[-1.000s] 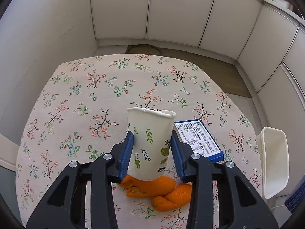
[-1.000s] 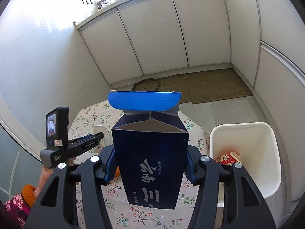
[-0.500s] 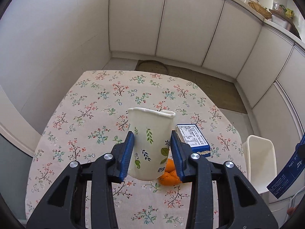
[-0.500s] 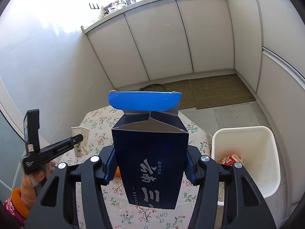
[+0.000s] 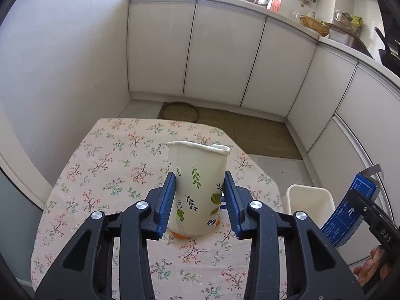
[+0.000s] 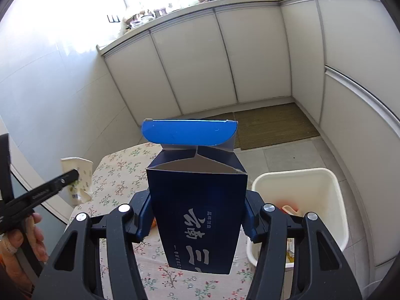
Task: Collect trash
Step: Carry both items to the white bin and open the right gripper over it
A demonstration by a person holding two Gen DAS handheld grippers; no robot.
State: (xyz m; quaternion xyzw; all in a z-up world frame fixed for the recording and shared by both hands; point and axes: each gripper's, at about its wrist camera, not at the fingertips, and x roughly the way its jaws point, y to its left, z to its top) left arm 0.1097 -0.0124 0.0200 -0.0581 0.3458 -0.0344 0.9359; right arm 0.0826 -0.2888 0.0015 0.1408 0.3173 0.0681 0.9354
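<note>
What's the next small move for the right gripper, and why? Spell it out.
Probably carry the right gripper a little to its right until the blue carton hangs over the white bin, then open. The carton is clamped and held above the table edge, the bin stands open just beside it with trash already inside, and the left gripper is busy holding the paper cup.

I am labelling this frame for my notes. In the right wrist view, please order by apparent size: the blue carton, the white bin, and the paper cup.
1. Blue carton, largest, but it sits close to the camera in the right tool.
2. White bin.
3. Paper cup, smallest, held farther away by the left tool.
</note>
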